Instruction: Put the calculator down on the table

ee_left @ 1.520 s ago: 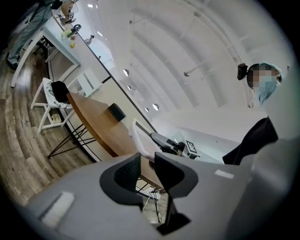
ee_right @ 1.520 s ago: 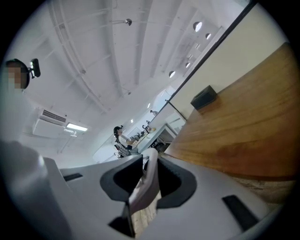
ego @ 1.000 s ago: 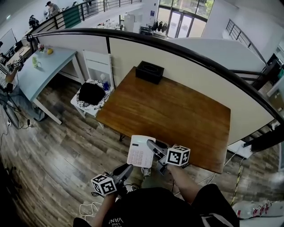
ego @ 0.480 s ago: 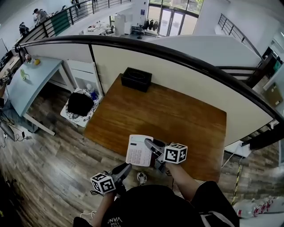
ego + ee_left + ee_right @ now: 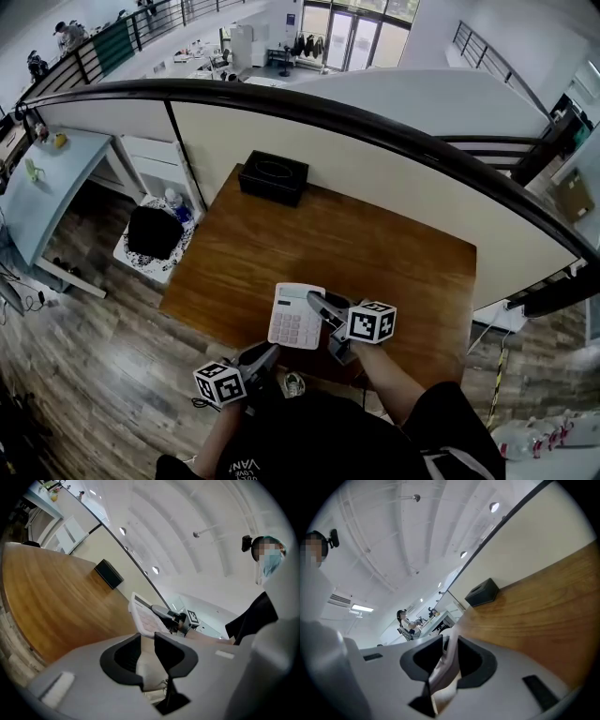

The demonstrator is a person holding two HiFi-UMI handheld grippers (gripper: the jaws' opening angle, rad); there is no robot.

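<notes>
Right gripper point(image 5: 319, 305) fingers pinch the white calculator point(image 5: 296, 316) by its right edge, holding it over the near edge of the wooden tabletop point(image 5: 375, 244). It has not yet been set down. Left gripper point(image 5: 267, 354) fingers stand slightly apart, empty.

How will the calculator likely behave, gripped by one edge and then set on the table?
Probably stiff: the calculator juts from the right tool without sagging. Likely light, since an edge grip alone carries it. Flat, so it should lie steady on the table.
</notes>
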